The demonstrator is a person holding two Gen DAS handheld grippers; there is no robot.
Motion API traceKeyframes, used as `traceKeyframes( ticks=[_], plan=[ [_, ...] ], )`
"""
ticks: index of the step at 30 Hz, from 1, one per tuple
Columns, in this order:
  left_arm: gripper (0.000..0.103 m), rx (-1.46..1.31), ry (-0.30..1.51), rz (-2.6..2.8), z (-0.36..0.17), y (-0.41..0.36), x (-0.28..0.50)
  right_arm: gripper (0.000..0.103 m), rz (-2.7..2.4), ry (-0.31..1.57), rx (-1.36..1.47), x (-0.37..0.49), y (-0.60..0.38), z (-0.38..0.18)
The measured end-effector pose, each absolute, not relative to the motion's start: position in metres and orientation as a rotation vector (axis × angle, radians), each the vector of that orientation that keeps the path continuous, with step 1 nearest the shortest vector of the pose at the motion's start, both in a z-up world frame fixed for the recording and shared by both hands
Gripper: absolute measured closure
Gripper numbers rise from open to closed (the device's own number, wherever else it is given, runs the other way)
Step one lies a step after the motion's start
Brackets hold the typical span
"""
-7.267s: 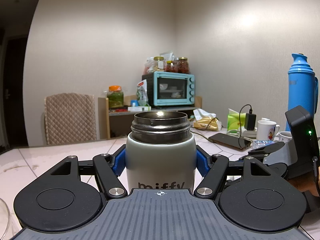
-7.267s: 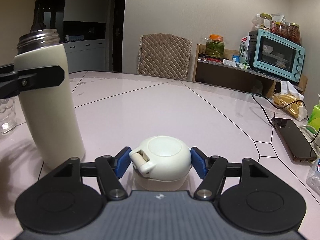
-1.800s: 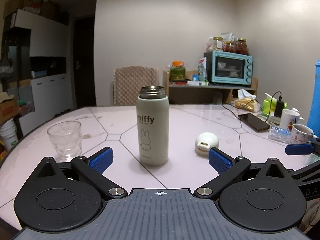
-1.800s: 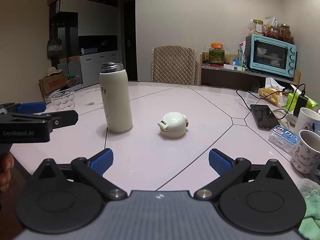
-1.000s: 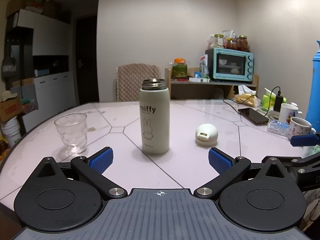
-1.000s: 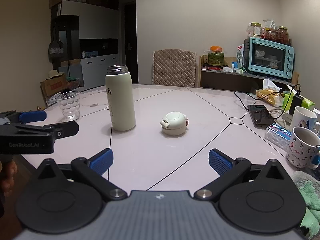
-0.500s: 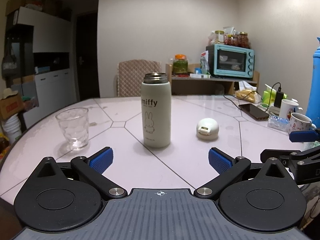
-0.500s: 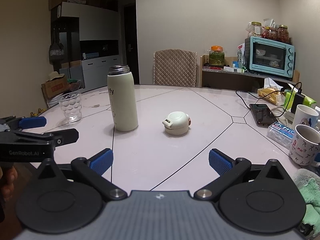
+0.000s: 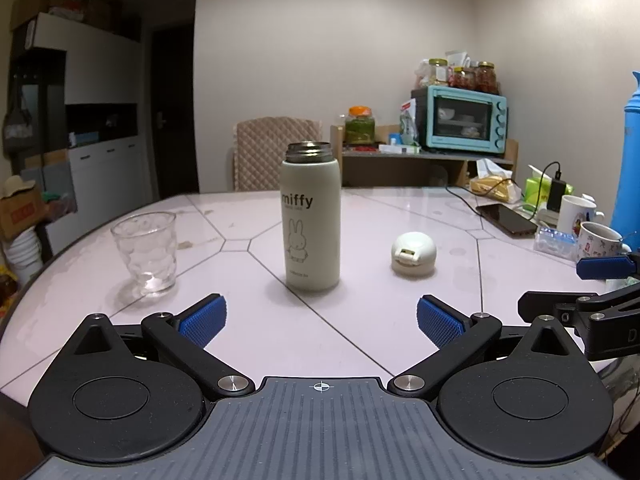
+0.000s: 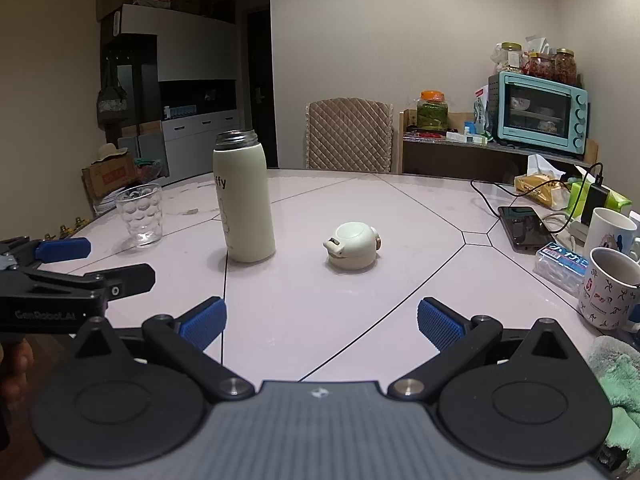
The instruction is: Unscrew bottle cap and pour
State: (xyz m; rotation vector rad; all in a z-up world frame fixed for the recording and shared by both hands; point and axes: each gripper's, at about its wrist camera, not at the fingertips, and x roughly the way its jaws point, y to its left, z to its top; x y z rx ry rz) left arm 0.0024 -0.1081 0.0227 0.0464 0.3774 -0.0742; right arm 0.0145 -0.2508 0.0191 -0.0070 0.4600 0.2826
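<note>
- Left wrist view. Left claw [image 9: 319,317]: jaws spread wide, nothing between them, held back from the bench [image 9: 360,320]. Bottle [image 9: 311,216]: cream insulated flask, upright at bench centre, cap off, steel threaded neck bare. Cap [image 9: 413,254]: domed, lying to the bottle's right, apart from it. Glass [image 9: 146,253]: clear, dimpled, to the bottle's left, apart; any contents cannot be told.
- Handling, judged: bottle body rigid and smooth, likely slippery under the pads and weighty if full; best held at mid-body, below the neck. Glass fragile and light, liable to tip if the rim is knocked.
- Right wrist view. Right claw [image 10: 319,318]: jaws likewise wide apart and empty. Bottle [image 10: 244,200] ahead and left; cap [image 10: 353,244] near centre; glass [image 10: 140,215] further left.
</note>
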Motion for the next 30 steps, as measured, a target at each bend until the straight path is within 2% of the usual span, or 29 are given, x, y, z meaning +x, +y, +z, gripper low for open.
traceKeyframes(
  ticks=[30],
  plan=[
    [0.0,0.047,0.378,-0.074,0.0203,-0.1087,-0.0007,0.0,0.28,0.471,-0.002,0.0148,-0.2532,0.017]
  ],
)
